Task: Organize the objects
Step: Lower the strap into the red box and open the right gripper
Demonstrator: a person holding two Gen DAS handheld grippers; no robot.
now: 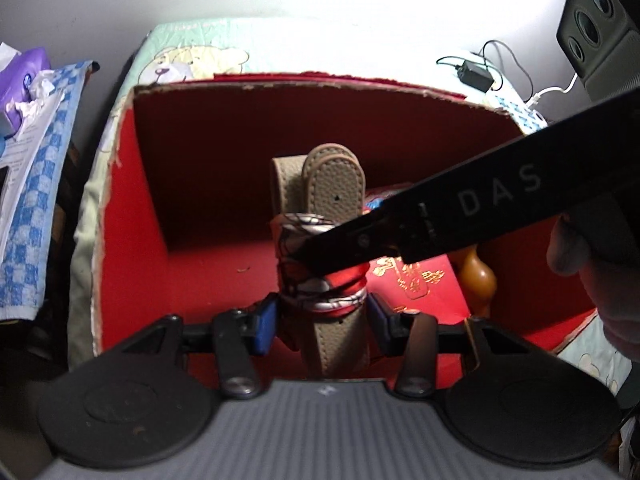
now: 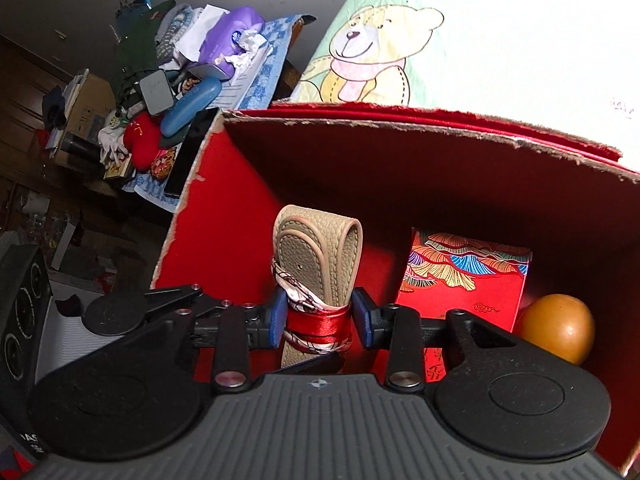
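Note:
A folded tan leather strap (image 1: 334,184) wrapped with a red and white ribbon (image 1: 340,292) is held upright inside an open red box (image 1: 132,208). My left gripper (image 1: 322,320) has its blue pads on both sides of the ribbon wrap and is shut on it. My right gripper (image 2: 320,316) also grips the same strap (image 2: 316,248) at the red ribbon (image 2: 318,320). The right gripper's black body (image 1: 480,200) crosses the left wrist view in front of the strap.
In the red box (image 2: 192,232) lie a patterned red envelope (image 2: 460,280) and an orange round object (image 2: 556,328) at the right. The box sits on a teddy-bear print cover (image 2: 380,52). A cluttered side table (image 2: 192,64) stands to the left. A charger and cables (image 1: 476,72) lie behind.

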